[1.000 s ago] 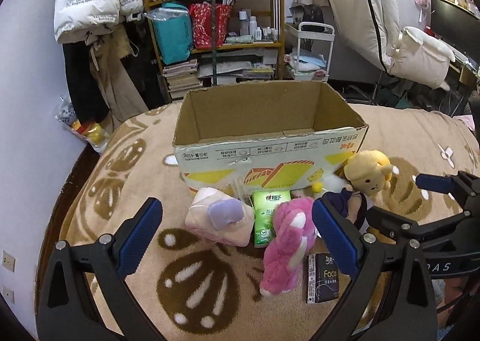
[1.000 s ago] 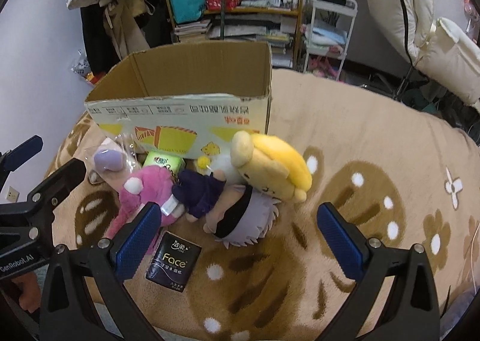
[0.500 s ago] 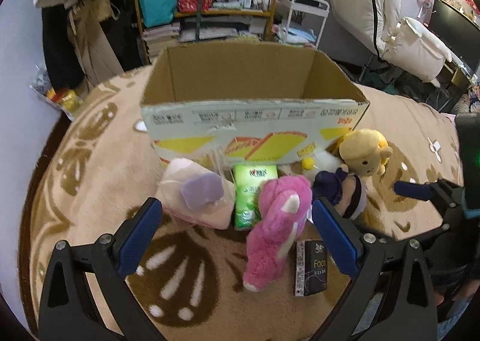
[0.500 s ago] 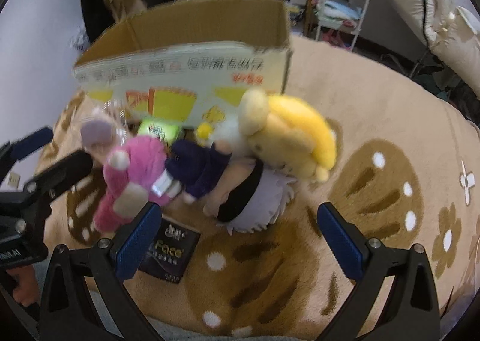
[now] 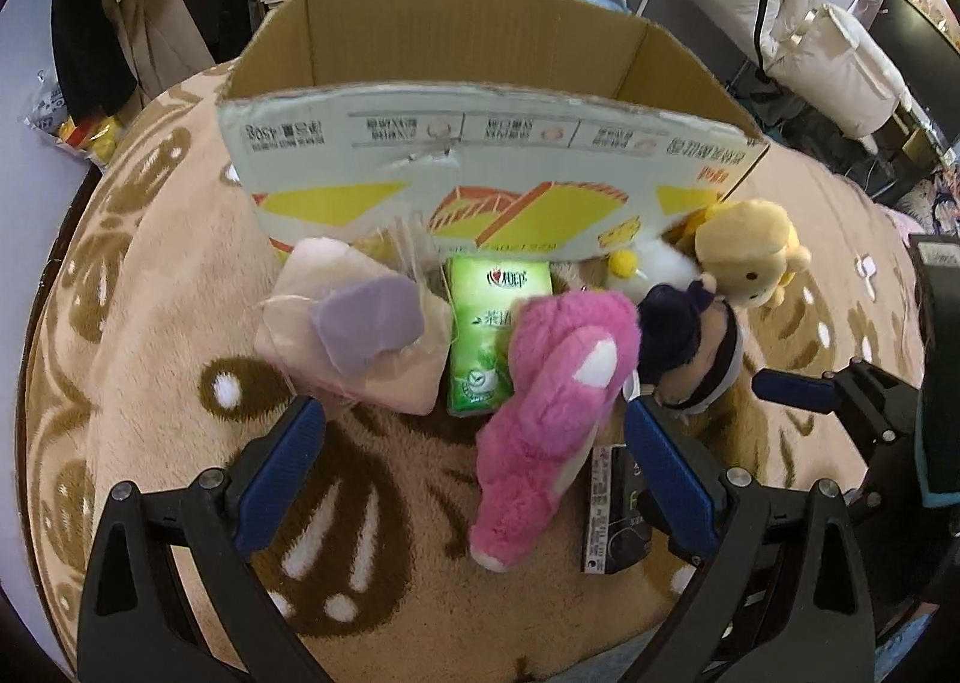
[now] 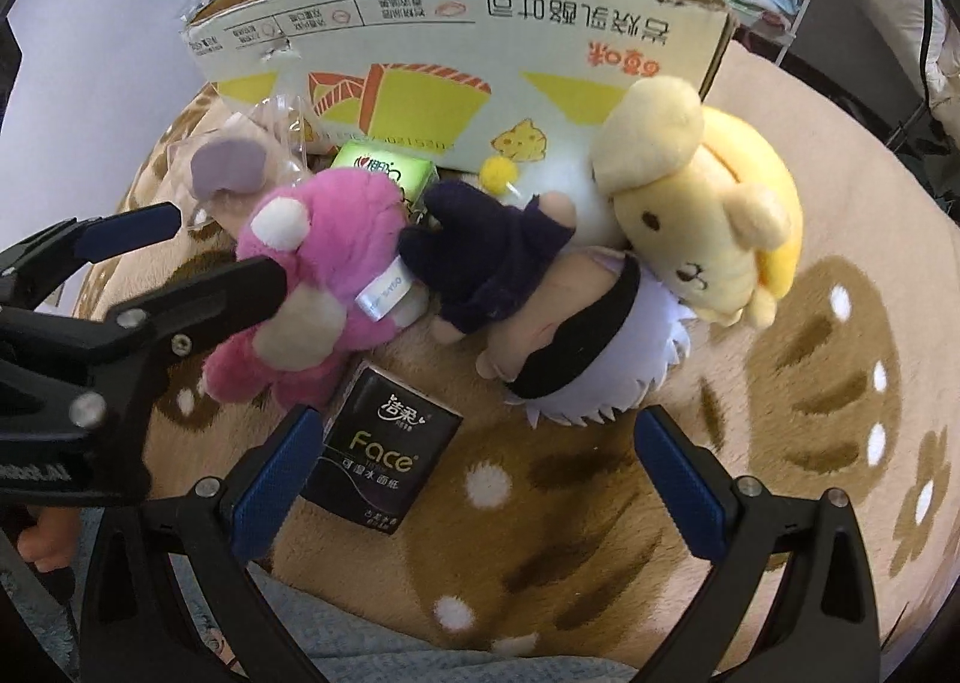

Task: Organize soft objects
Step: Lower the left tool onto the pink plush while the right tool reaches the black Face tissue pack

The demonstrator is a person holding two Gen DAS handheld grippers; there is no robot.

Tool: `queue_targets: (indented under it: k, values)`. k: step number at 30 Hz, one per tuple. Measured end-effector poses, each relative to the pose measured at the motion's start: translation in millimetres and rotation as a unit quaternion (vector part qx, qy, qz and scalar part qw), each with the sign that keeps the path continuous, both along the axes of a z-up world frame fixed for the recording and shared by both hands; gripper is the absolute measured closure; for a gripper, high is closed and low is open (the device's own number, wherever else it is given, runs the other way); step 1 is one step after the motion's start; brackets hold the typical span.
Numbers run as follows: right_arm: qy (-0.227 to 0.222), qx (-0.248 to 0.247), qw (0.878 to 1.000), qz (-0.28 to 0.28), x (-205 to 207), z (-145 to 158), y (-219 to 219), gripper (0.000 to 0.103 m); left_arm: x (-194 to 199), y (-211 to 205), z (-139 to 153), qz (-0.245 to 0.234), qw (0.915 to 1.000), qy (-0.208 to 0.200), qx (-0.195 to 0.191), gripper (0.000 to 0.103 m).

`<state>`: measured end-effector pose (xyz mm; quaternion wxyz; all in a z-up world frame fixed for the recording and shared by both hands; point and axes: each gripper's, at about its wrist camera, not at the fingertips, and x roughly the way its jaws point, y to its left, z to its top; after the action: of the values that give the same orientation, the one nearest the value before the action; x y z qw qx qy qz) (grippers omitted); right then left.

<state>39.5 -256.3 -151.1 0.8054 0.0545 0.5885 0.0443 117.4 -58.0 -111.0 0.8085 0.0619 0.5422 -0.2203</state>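
Down on the tan patterned blanket [image 6: 780,443], the soft things lie bunched against the front of the open cardboard box [image 5: 480,161]: a pink plush [image 5: 558,383], a dark-clothed doll [image 6: 540,311] and a yellow plush dog [image 6: 708,215], touching one another. Just beside them sit a green tissue pack [image 5: 492,335], a black tissue pack [image 6: 384,455] and a bagged pink bundle [image 5: 354,335]. The left gripper [image 5: 474,473] is spread wide around the pink plush, gripping nothing; the right gripper [image 6: 474,473] is likewise wide apart and empty, hovering near the doll
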Motion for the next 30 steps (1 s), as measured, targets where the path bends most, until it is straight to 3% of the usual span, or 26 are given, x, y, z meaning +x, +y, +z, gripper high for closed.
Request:
queue_targets:
  k: [19,25,28,30]
  values:
    - [0.042,-0.002,0.997,0.063,7.2,-37.0,51.3,0.000,-1.4,-17.9,-32.2,-0.005,0.9977,0.052,0.045,0.007]
    - [0.049,-0.007,0.996,0.075,4.7,-45.3,64.7,0.011,-7.2,-25.5,-42.7,-0.015,0.9969,0.063,0.045,0.019]
    - [0.068,-0.012,0.995,0.066,7.8,-56.3,69.9,0.025,-8.5,-29.2,-46.1,-0.018,0.9968,0.061,0.048,0.020]
    - [0.076,-0.014,0.995,0.059,11.8,-60.8,69.9,0.028,-10.3,-34.0,-44.8,-0.019,0.9969,0.059,0.049,0.020]
